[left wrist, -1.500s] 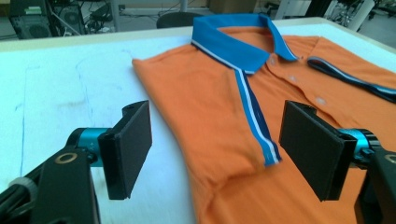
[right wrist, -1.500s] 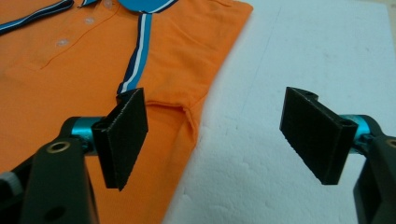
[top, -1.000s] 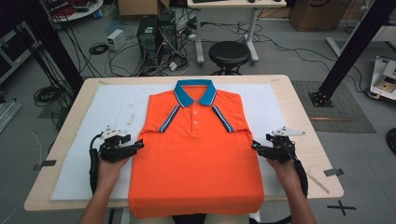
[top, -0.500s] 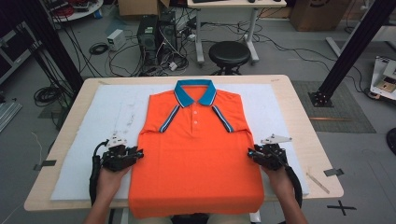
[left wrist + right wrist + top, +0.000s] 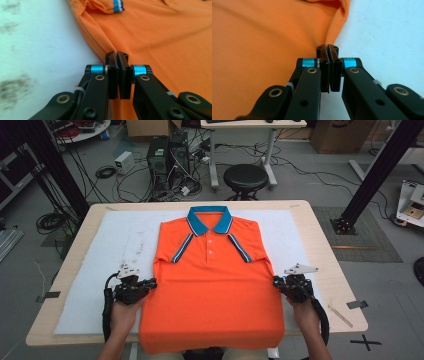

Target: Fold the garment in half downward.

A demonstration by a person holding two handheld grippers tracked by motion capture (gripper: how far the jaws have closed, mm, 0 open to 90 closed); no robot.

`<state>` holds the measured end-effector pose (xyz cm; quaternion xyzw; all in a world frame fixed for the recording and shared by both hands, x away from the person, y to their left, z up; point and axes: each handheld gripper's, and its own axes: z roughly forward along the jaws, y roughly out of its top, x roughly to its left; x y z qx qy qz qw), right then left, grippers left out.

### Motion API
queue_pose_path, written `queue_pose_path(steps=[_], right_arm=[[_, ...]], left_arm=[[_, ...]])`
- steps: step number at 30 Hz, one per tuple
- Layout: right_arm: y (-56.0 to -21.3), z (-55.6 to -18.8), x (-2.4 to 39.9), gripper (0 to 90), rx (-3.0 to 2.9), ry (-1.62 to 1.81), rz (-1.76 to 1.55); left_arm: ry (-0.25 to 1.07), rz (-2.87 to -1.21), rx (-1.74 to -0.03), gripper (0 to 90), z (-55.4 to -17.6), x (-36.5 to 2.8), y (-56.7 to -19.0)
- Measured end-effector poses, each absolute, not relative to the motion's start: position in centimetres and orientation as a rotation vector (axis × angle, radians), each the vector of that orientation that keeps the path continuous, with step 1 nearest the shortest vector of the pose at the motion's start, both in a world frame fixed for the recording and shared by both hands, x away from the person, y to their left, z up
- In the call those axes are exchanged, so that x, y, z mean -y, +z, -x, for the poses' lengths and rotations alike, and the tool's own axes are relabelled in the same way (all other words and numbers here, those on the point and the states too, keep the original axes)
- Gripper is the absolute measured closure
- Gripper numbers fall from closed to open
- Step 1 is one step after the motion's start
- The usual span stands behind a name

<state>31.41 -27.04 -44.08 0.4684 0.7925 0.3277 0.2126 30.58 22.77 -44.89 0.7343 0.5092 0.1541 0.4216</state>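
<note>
From above, we see the shirt (image 5: 212, 285) lying flat on the desk (image 5: 330, 255), left tongs (image 5: 150, 283) and right tongs (image 5: 277, 282) at its side edges. In the left gripper view, our left tongs (image 5: 117, 55) have just closed, pinching the shirt's (image 5: 155, 45) edge. In the right gripper view, our right tongs (image 5: 327, 49) have likewise just closed on the shirt's (image 5: 262, 45) other edge.

soft even overhead light, faint shadows; gripper views blurred toward the edges

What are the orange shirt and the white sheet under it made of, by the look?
Orange shirt: knit fabric, probably cotton piqué; a fine dotted weave shows in the gripper views, matte. White sheet: smooth, matte, with grey smudges; possibly foam or paper, hard to tell.
</note>
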Motion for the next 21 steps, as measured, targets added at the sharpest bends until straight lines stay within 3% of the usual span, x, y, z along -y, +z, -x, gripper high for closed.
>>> queue_pose_path(steps=[8, 9, 11, 13, 15, 18, 21], right_arm=[[-43.8, -30.8, 28.6, 89.6, -2.147, 0.922, -1.341], [-43.9, -30.7, 28.6, 88.3, -2.151, 0.939, -1.34], [-43.9, -30.4, 28.5, 77.4, -2.148, 0.967, -1.35], [-43.8, -30.1, 28.7, 65.3, -2.135, 0.991, -1.353], [-43.7, -29.7, 29.0, 61.7, -2.116, 0.99, -1.366], [-43.7, -28.9, 29.6, 58.0, -2.102, 0.988, -1.383], [-43.9, -27.9, 30.0, 56.8, -2.119, 0.987, -1.384]], left_arm=[[0.39, -1.83, -1.308, 87.3, -30.4, -23.2, -45.1], [0.384, -1.822, -1.316, 87.3, -30.3, -23.4, -45.1], [0.395, -1.811, -1.32, 86.3, -29.9, -23.7, -45.2], [0.402, -1.799, -1.337, 77.3, -29.5, -24.0, -45.1], [0.415, -1.782, -1.337, 62.3, -28.8, -24.1, -45.1], [0.402, -1.755, -1.314, 54.0, -27.5, -24.2, -44.9], [0.391, -1.769, -1.273, 51.9, -26.2, -24.1, -44.9]])
